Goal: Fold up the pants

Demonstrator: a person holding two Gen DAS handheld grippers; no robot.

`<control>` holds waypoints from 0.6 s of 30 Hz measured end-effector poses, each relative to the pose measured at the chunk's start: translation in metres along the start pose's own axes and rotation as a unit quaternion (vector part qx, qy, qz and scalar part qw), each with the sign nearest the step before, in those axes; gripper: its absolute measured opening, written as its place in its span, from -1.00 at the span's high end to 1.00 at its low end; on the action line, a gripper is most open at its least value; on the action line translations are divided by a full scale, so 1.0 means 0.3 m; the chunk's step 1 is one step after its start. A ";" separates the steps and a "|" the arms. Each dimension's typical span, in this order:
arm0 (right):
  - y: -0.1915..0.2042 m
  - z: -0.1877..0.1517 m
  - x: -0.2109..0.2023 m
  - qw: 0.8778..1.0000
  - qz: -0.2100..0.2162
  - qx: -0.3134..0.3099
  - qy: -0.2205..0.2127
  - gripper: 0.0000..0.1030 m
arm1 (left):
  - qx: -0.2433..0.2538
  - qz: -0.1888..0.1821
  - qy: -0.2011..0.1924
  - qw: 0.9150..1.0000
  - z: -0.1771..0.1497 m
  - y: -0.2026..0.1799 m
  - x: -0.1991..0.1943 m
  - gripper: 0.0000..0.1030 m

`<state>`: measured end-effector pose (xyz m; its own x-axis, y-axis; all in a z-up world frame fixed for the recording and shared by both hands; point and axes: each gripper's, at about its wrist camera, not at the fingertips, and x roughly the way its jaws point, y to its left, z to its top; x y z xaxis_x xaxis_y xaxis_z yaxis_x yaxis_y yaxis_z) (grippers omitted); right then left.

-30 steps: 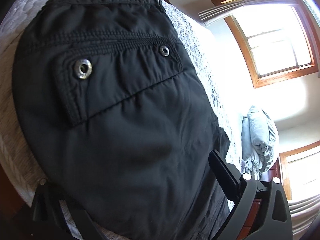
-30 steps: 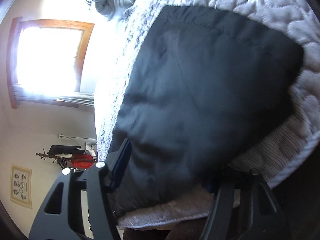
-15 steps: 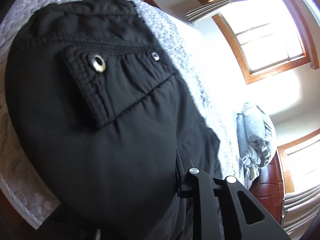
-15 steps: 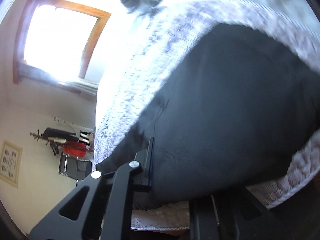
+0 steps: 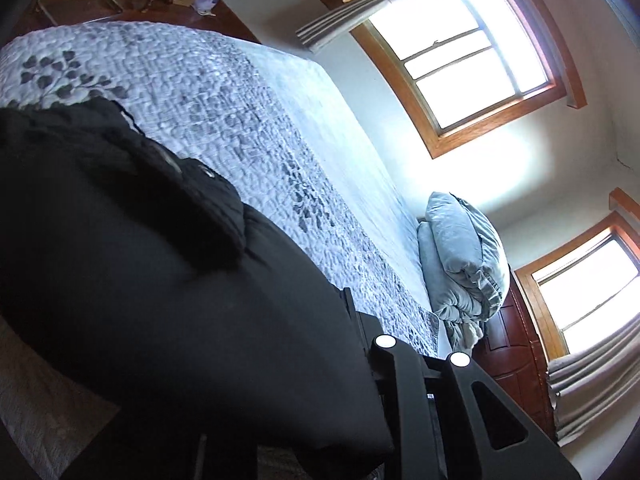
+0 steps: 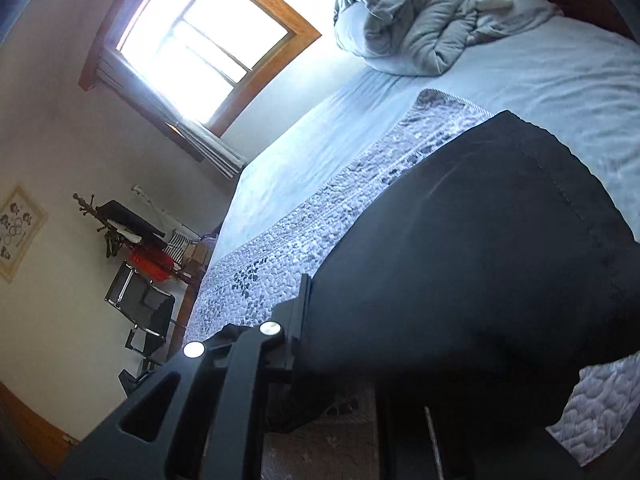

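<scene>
Black pants [image 5: 152,280] with a flapped snap pocket [image 5: 188,188] lie on a grey quilted bedspread [image 5: 224,112]. My left gripper [image 5: 320,364] is shut on the near edge of the pants and lifts the cloth, which hides one finger. In the right wrist view the pants [image 6: 480,260] show a stitched hem at the far end. My right gripper [image 6: 320,344] is shut on their near edge, raised above the quilt [image 6: 304,240]; its other finger is hidden under the cloth.
A bundled grey duvet [image 5: 464,264] lies at the head of the bed, also in the right wrist view [image 6: 412,16]. Windows [image 5: 464,60] are behind. A coat rack and folding chair [image 6: 140,288] stand beside the bed.
Both grippers closed on the near edge of the pants and rose with it. The cloth lifted off the quilt and both views tilted up toward the windows.
</scene>
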<state>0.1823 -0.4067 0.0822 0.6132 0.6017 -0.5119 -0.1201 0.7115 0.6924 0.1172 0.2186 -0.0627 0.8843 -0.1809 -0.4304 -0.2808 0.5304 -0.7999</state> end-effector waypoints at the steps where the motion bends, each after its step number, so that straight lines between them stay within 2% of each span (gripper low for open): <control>1: 0.003 0.026 -0.009 1.000 0.005 -0.004 -0.005 0.83 | 0.005 -0.004 -0.001 1.000 0.007 -0.026 0.019 0.63; 4: -0.008 0.081 -0.024 0.999 0.008 -0.019 -0.025 0.83 | 0.026 -0.031 -0.016 0.999 0.019 -0.096 0.035 0.63; 7: -0.083 0.099 -0.006 0.999 -0.005 -0.010 -0.033 0.83 | 0.061 -0.035 -0.037 0.997 0.007 -0.125 0.050 0.62; 9: -0.177 0.082 0.037 0.999 -0.033 0.005 -0.026 0.83 | 0.068 -0.021 -0.038 0.997 0.000 -0.092 0.086 0.62; 11: -0.287 0.030 0.105 0.997 -0.069 0.025 -0.005 0.83 | 0.065 0.012 -0.026 0.997 -0.016 -0.026 0.140 0.60; 12: -0.349 -0.011 0.143 0.996 -0.081 0.044 0.009 0.83 | 0.061 0.037 -0.010 0.997 -0.035 0.020 0.173 0.60; 14: -0.469 -0.079 0.202 0.991 -0.107 0.080 0.033 0.83 | 0.047 0.057 0.012 0.997 -0.069 0.098 0.210 0.58; 18: -0.624 -0.166 0.227 0.985 -0.115 0.123 0.033 0.80 | 0.031 0.073 0.019 0.997 -0.122 0.191 0.194 0.36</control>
<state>0.2077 -0.4808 -0.1074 0.5491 0.4624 -0.6962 0.2142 0.7273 0.6521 0.1391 0.2081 -0.1489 0.8204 -0.1291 -0.5571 -0.3812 0.6027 -0.7010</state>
